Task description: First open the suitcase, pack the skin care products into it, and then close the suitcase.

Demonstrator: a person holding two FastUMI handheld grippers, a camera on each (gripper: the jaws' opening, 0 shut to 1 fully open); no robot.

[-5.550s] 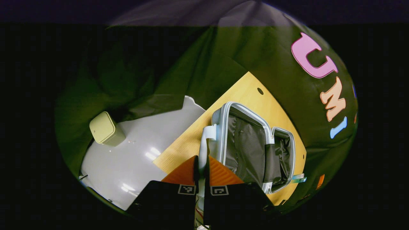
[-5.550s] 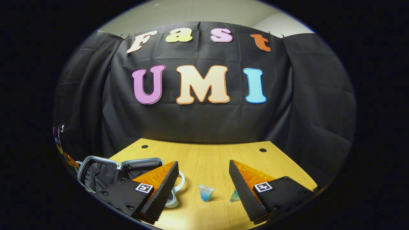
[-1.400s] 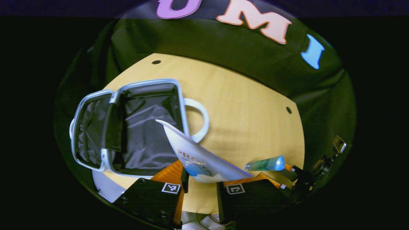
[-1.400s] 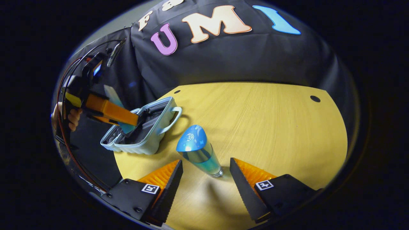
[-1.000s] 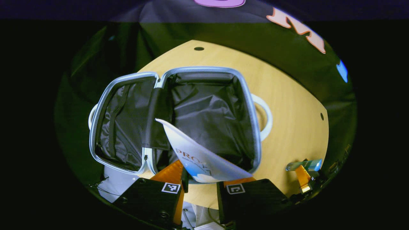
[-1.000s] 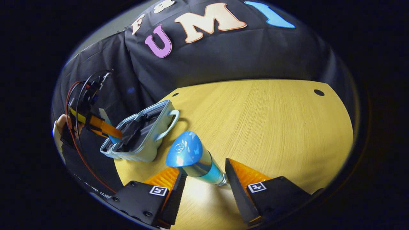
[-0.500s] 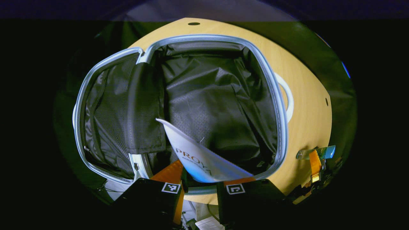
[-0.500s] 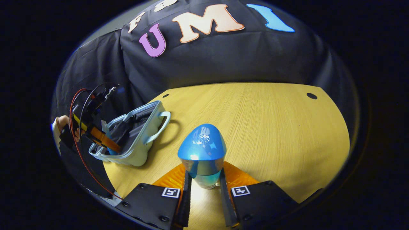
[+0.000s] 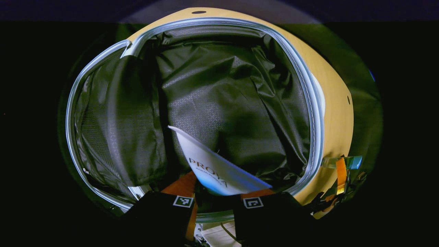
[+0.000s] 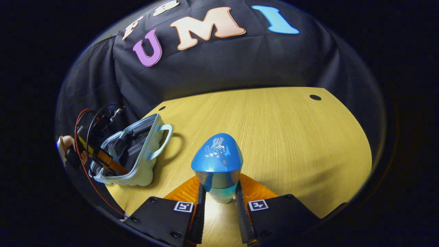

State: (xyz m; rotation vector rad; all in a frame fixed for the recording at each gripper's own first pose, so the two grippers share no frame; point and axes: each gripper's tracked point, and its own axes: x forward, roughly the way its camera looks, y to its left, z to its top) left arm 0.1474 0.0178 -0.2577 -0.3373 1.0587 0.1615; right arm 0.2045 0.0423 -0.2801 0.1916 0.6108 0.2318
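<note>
White tube (image 9: 219, 171) pinched in our left gripper (image 9: 214, 200) over the open suitcase (image 9: 310, 89) at frame centre; our right gripper (image 10: 218, 202) clamps the blue-capped bottle (image 10: 217, 164), lower centre.

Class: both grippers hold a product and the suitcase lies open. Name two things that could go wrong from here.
1. The white tube is pinched near one end by the left gripper; it might catch the suitcase rim.
2. The right gripper grips the blue-capped bottle low down, so the bottle could tip.

Hand-held gripper (image 10: 218, 219): black housings, square markers.
</note>
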